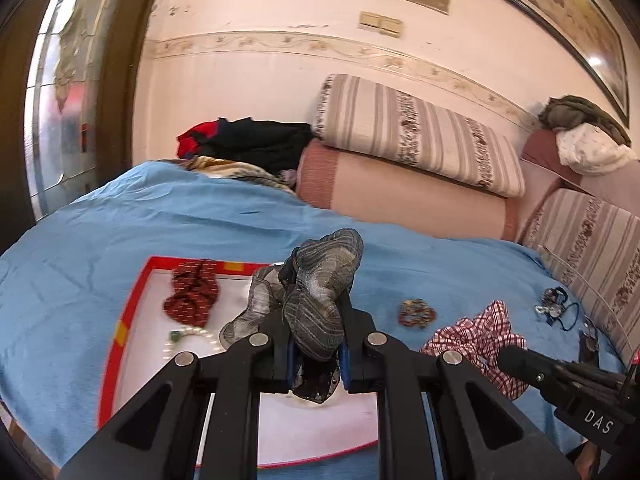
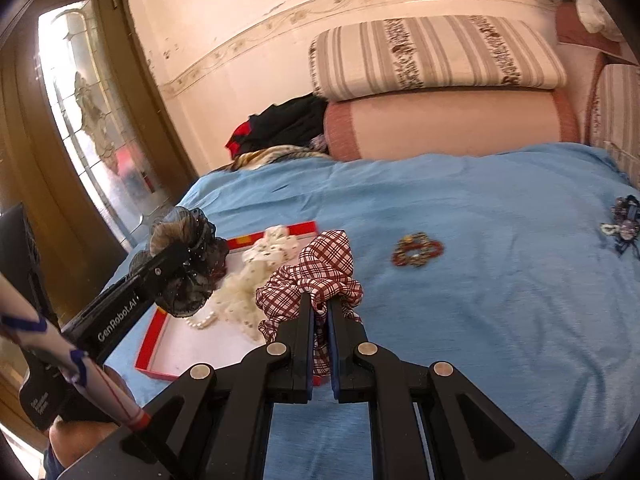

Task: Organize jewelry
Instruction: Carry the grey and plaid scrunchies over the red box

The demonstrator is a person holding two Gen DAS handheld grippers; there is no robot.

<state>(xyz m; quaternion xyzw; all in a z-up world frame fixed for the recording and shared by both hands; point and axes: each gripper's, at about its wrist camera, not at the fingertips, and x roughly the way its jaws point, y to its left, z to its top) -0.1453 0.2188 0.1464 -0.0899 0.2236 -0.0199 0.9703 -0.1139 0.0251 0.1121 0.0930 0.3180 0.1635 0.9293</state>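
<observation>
My left gripper [image 1: 316, 344] is shut on a grey-black lace scrunchie [image 1: 320, 280] and holds it above a red-rimmed white tray [image 1: 132, 312]; the same gripper and scrunchie [image 2: 184, 264] show at the left of the right wrist view. The tray holds a dark red scrunchie [image 1: 194, 292], a pearl bracelet [image 1: 192, 336] and a cream scrunchie [image 2: 256, 276]. My right gripper [image 2: 320, 320] is shut on a red-and-white checked scrunchie [image 2: 316, 276], which also shows in the left wrist view [image 1: 480, 340], beside the tray's right edge.
A red-gold beaded scrunchie [image 2: 416, 250] lies on the blue bedspread [image 2: 460, 200] to the right of the tray. A pile of dark hair clips and jewelry [image 2: 622, 220] lies at the far right. Striped cushions [image 2: 432, 56] and clothes [image 2: 288, 124] are at the back.
</observation>
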